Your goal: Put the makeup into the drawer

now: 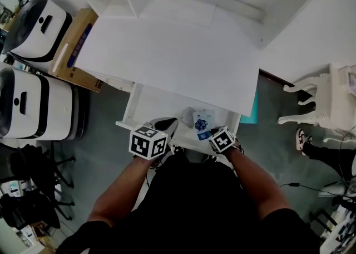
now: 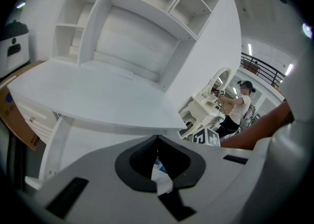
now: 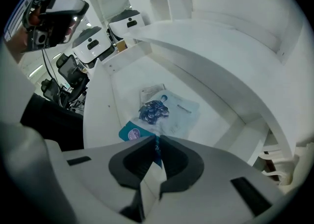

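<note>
1. Over the open white wooden drawer [image 1: 158, 102], beneath the white desk top [image 1: 167, 52], the right gripper [image 3: 157, 143] has its jaws closed on the edge of a flat teal makeup sachet [image 3: 131, 132].
2. That sachet sits low inside the drawer, just beside a clear sachet with dark blue print [image 3: 169, 112] lying on the floor; contact is unclear.
3. The left gripper [image 2: 157, 138] waits at the drawer front, jaws together, with nothing clearly gripped.
4. This looks like the placing step. Next, lower the sachet flat, part the jaws and lift clear.
</note>
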### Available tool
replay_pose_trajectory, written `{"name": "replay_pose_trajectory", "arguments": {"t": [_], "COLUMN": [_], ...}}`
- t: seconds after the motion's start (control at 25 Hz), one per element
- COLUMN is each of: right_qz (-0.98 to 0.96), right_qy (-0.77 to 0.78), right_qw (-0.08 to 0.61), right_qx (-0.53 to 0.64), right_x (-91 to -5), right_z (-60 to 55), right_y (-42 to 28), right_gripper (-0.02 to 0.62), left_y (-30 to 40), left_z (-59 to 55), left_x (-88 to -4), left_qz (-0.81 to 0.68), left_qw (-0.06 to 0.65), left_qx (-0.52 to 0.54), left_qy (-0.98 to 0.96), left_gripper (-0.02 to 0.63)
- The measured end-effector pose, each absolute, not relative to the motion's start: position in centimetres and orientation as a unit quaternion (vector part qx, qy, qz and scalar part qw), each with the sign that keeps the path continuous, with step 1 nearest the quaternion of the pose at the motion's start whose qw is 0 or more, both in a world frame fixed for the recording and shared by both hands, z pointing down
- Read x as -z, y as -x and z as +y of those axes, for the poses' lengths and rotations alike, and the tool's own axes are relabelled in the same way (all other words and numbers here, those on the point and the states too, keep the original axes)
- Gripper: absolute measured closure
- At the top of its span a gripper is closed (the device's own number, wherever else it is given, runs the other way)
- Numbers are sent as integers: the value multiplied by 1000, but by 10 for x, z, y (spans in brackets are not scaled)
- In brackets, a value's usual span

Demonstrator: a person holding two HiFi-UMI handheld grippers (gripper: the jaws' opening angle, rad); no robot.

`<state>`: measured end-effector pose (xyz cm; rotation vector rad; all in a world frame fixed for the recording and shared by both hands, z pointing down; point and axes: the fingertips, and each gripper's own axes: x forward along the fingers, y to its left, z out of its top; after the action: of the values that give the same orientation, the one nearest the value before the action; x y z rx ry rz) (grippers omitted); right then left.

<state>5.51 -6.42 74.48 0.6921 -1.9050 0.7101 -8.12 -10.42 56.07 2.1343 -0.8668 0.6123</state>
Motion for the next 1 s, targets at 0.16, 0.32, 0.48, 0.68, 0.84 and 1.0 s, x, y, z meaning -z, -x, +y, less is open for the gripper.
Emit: {"name": "replay_pose_trajectory", "arguments": {"t": [0.16, 0.32, 0.48, 0.68, 0.84, 1.0], "right_qz": [-759, -745, -730, -716, -725, -721], "right_qy": [-272, -267, -264, -272, -270, -284], "right_qw": [503, 518, 522, 531, 527, 521], "right_qx": [-311, -325, -354, -363, -353, -358], "right_x": [-757, -769, -775, -780, -777, -771], "right_z": [-58, -54, -46, -44, -47, -48], "right_y": [-54, -56, -57, -61, -55, -56], "right_gripper": [548, 548, 546, 546, 509, 476], "left_y": [83, 85, 88, 86, 85, 84], "left_z": [-102, -99, -96, -95, -96, -94], "left_x": [-558, -561, -564, -563, -562, -563], "left_qz": [-337, -335, -331, -323, -316, -306], "left_qw": [369, 370, 371, 369, 366, 366], "left_qx": [-240, -245, -250, -252, -252, -253], "left_qy": [-832, -831, -831, -835, -838, -841], "left_gripper": [595, 595, 595, 595, 595, 595]}}
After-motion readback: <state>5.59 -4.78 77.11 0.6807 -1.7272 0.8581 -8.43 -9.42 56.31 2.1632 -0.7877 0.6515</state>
